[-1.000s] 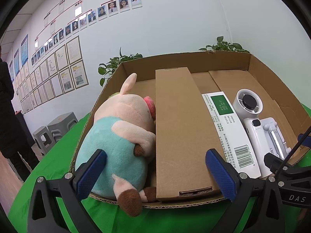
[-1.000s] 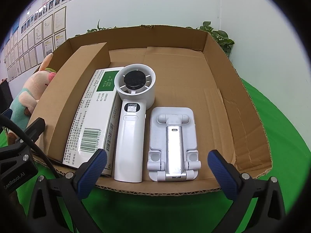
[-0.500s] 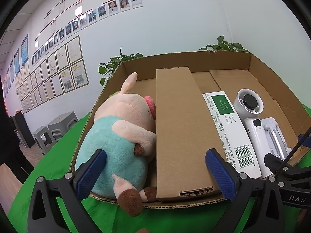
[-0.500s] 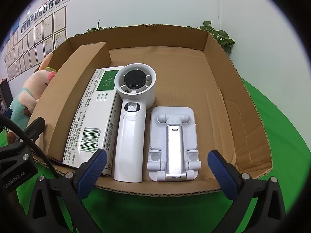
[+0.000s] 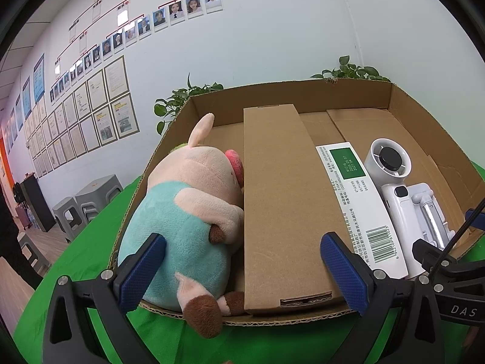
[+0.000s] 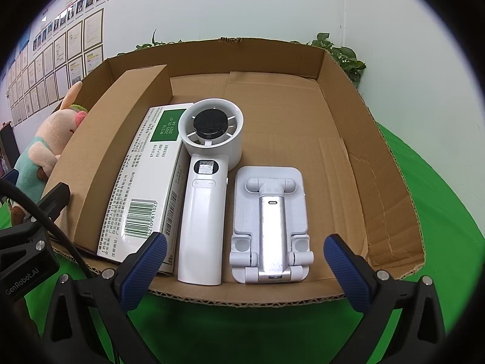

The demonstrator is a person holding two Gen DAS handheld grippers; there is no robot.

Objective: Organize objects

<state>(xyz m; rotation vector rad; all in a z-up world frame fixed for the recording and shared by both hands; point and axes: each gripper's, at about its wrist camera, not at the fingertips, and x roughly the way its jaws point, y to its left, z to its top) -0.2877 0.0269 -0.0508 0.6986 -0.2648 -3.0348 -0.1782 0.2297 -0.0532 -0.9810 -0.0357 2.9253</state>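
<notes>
Both claws hang released and empty at 6 o'clock of the cardboard tray (image 6: pixel 376 139) on the green counter (image 6: pixel 430 188): left claw (image 5: pixel 242 273) facing plush pig (image 5: pixel 188 212) and brown box (image 5: pixel 285 206), right claw (image 6: pixel 245 268) facing medicine box (image 6: pixel 151 182), handheld fan (image 6: pixel 206 200), phone stand (image 6: pixel 271 227). Any further tidying is best done square-on.

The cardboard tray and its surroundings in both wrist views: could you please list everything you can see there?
Shallow brown cardboard tray: one, on the green cloth.
Plush pig in a teal top: one, pink, at the tray's left end, a foot over the rim.
Long plain cardboard box: one, brown, beside the pig.
White carton with green label and barcode: one, right of the brown box.
Handheld fan: one, white, right of the carton.
Folding phone stand: one, white and silver, right of the fan.
Green cloth: one, under the tray.
Leafy plants: green, behind the tray.
Grey stools: by the wall.
Framed papers: many, on the wall.
Left gripper: blue pads, open.
Right gripper: blue pads, open.
</notes>
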